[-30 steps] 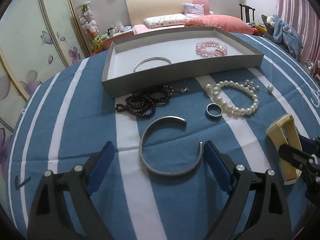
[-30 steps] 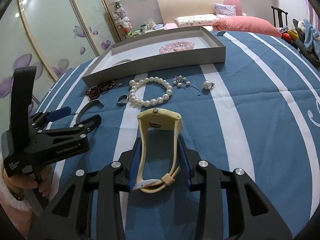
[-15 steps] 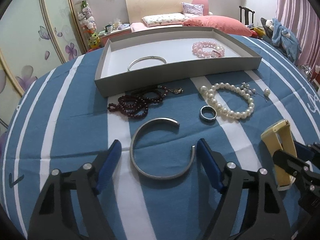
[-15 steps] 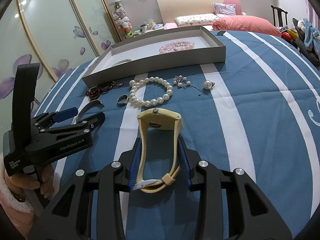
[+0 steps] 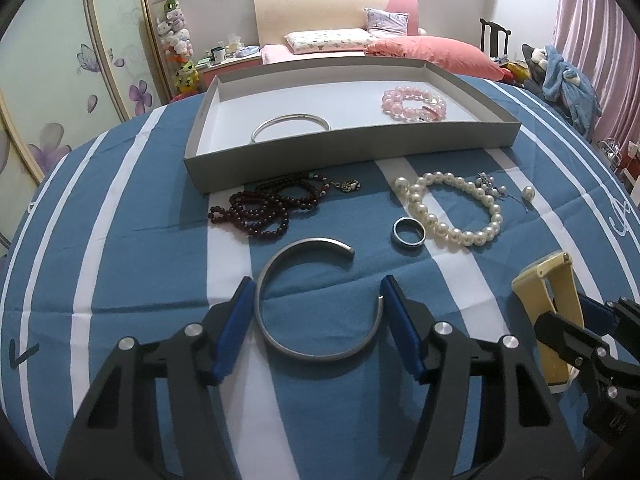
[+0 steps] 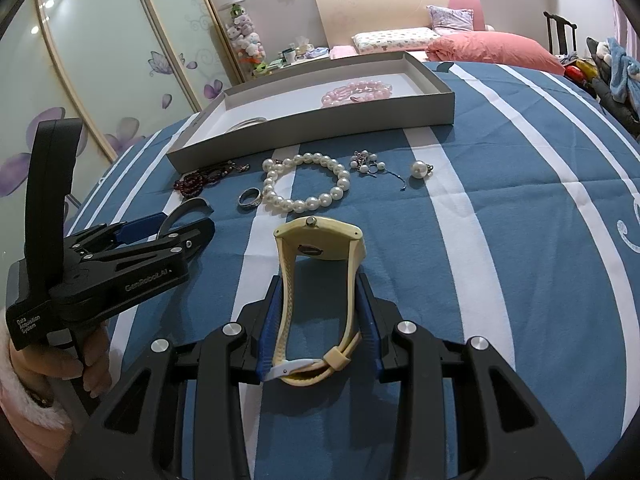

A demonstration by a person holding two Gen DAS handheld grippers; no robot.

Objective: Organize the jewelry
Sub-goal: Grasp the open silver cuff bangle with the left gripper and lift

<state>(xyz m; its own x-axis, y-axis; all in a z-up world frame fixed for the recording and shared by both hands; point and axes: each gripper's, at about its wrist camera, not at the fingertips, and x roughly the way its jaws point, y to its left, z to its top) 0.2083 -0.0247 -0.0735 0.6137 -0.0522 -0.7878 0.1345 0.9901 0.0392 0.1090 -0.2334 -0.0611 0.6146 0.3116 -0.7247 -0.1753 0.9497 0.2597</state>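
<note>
Your left gripper has narrowed around the open silver cuff since a second ago, and its jaws are closing right now: the blue pads bracket the cuff's two sides, the left pad looking just on the metal and the right pad at the cuff's free end, though you cannot yet call it a firm squeeze. That puts the cuff next in line for the grey tray, where a thin silver bangle and a pink bead bracelet already lie. Your right gripper has not changed; its jaws sit narrow, clamped on the strap of the cream watch, which rests on the striped blue tabletop. Waiting between you and the tray are the dark red beads, a ring, the pearl bracelet and a loose pearl drop. From the right wrist view the left gripper's body hides most of the cuff, and the small cluster beside the pearls is too tangled to identify. The watch dial faces away.
</note>
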